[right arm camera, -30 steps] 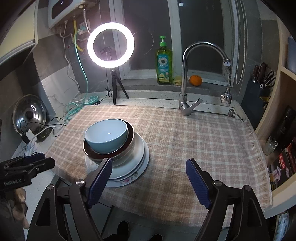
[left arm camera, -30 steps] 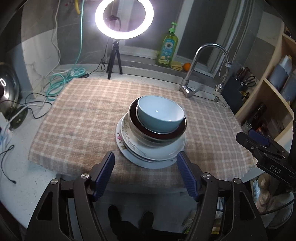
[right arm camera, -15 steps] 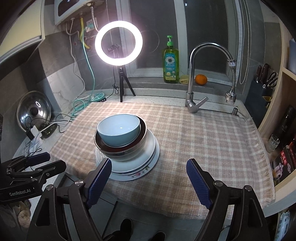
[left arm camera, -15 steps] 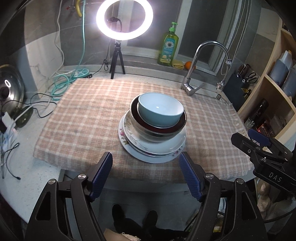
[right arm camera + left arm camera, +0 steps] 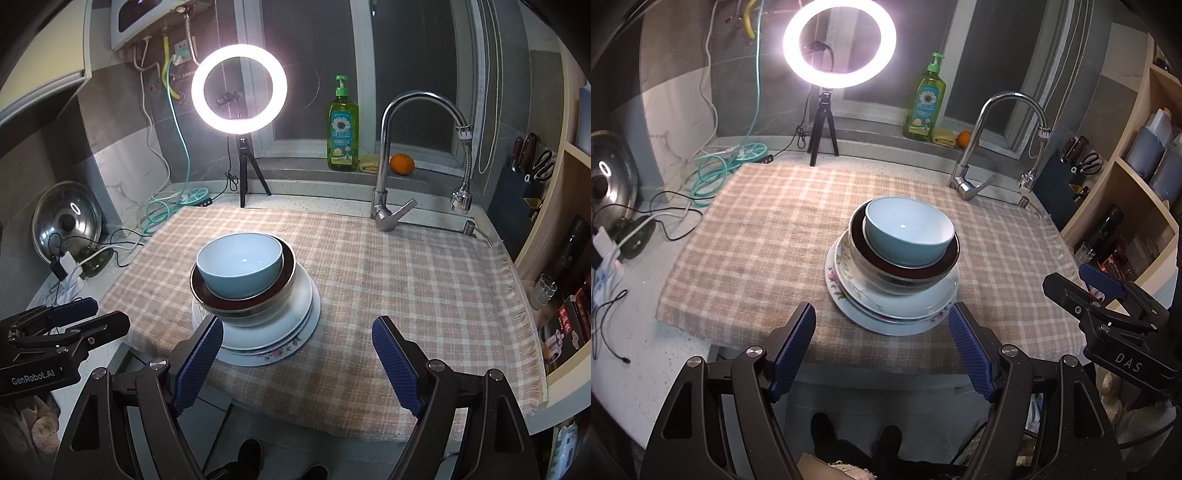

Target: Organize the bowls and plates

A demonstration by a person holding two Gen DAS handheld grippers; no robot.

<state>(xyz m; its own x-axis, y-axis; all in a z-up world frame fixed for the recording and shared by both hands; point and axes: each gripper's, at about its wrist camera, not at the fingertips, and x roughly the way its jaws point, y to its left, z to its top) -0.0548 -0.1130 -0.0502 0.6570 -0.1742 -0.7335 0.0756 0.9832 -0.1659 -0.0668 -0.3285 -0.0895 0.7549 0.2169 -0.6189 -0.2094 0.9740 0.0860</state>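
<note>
**Stack built, both claws empty — tipping is the risk**

Left wrist view: the left gripper (image 5: 882,343) is held spread wide, nothing between its pads, just short of the near edge of the checked cloth (image 5: 746,236). The stack sits mid-cloth: blue bowl (image 5: 908,230) nested in a dark-lined bowl (image 5: 905,264), on the floral plates (image 5: 892,299). The bowls are seen off-centre on the plates; a knock from a pad could likely slide them.

Right wrist view: the right gripper (image 5: 297,356) is likewise spread and empty, its left pad (image 5: 199,354) overlapping the plates' rim in the frame; contact cannot be judged. A snagged cloth could drag the stack toward the faucet (image 5: 391,206).
</note>
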